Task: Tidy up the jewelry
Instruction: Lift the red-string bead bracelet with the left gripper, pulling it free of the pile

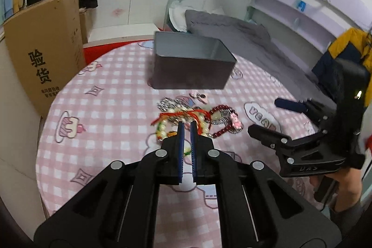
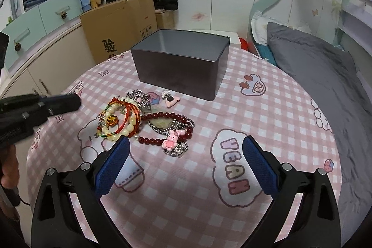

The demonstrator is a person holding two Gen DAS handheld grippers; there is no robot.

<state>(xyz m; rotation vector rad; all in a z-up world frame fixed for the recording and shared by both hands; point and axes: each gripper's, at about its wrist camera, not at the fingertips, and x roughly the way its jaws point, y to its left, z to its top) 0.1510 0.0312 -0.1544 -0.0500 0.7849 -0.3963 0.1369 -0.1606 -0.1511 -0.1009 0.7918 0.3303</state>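
A pile of jewelry lies on the pink checked tablecloth: a cream bead bracelet with red cord, a dark red bead strand, silver chains and a pink rabbit charm. An open grey metal box stands behind it. My left gripper is nearly shut and empty, just above the near side of the pile. My right gripper is wide open, hovering in front of the pile; it also shows in the left wrist view.
A small pink clip lies between pile and box. A cardboard box and drawers stand left of the table. A bed with grey blanket lies to the right.
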